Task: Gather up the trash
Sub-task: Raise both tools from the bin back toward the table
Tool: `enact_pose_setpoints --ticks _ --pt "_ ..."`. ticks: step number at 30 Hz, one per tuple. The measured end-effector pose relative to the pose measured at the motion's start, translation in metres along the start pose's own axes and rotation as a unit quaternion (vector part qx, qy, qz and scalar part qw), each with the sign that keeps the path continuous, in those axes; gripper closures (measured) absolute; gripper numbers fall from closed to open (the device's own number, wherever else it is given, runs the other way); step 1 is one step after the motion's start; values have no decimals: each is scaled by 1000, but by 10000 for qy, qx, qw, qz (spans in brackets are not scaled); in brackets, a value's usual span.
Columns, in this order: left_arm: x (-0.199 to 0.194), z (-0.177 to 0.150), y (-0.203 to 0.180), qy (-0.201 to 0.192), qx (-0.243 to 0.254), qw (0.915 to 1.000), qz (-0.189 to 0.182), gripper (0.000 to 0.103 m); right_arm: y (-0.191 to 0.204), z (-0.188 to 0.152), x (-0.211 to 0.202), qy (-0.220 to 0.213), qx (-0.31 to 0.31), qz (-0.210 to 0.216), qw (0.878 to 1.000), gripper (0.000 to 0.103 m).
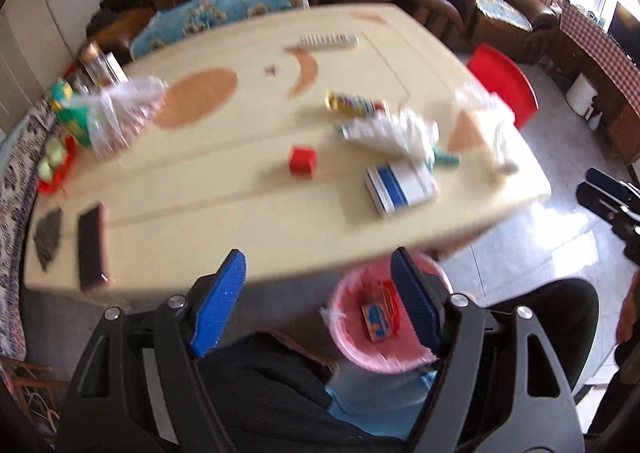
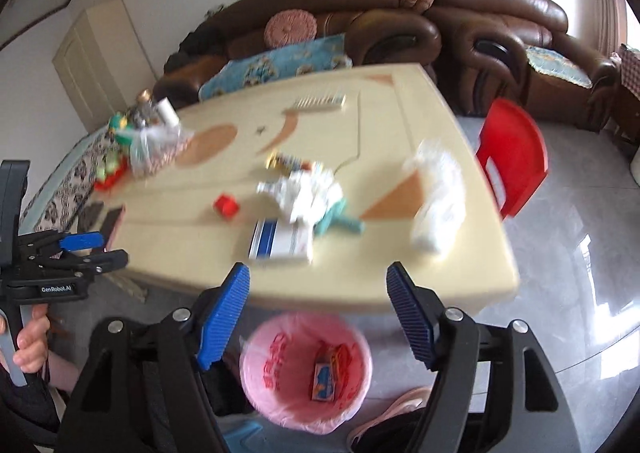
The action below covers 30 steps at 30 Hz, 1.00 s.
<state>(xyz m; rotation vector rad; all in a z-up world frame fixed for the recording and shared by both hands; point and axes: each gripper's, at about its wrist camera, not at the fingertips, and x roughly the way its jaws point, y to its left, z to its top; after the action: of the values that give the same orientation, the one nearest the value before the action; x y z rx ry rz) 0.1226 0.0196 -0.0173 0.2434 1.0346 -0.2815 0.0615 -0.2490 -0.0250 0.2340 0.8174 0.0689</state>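
Observation:
A cream table (image 1: pixel 208 221) (image 2: pixel 384 281) holds trash: a blue-and-white box (image 1: pixel 400 185) (image 2: pixel 276 239), crumpled white wrappers (image 1: pixel 392 131) (image 2: pixel 308 189), a white plastic bag (image 1: pixel 492 121) (image 2: pixel 438 193), a snack packet (image 1: pixel 356 103) and a small red cube (image 1: pixel 302 160) (image 2: pixel 226 207). A pink-lined bin (image 1: pixel 376 329) (image 2: pixel 306 369) stands on the floor below the table's near edge with a small box inside. My left gripper (image 1: pixel 320 285) is open and empty above the table edge. My right gripper (image 2: pixel 318 293) is open and empty above the bin.
A bag of snacks (image 1: pixel 120 113), bottles and a green toy crowd the table's left end. Two dark sponges (image 1: pixel 92 245) lie near the left front corner. A comb (image 1: pixel 328 40) lies at the back. A red chair (image 2: pixel 514 157) and brown sofas (image 2: pixel 400 25) stand beyond.

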Motion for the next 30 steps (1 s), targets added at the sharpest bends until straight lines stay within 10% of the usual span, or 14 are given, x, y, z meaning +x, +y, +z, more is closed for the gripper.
enact_pose_setpoints --ticks 30 --pt "100 82 2 809 431 9957 -89 29 -78 56 82 671 695 -205 9951 29"
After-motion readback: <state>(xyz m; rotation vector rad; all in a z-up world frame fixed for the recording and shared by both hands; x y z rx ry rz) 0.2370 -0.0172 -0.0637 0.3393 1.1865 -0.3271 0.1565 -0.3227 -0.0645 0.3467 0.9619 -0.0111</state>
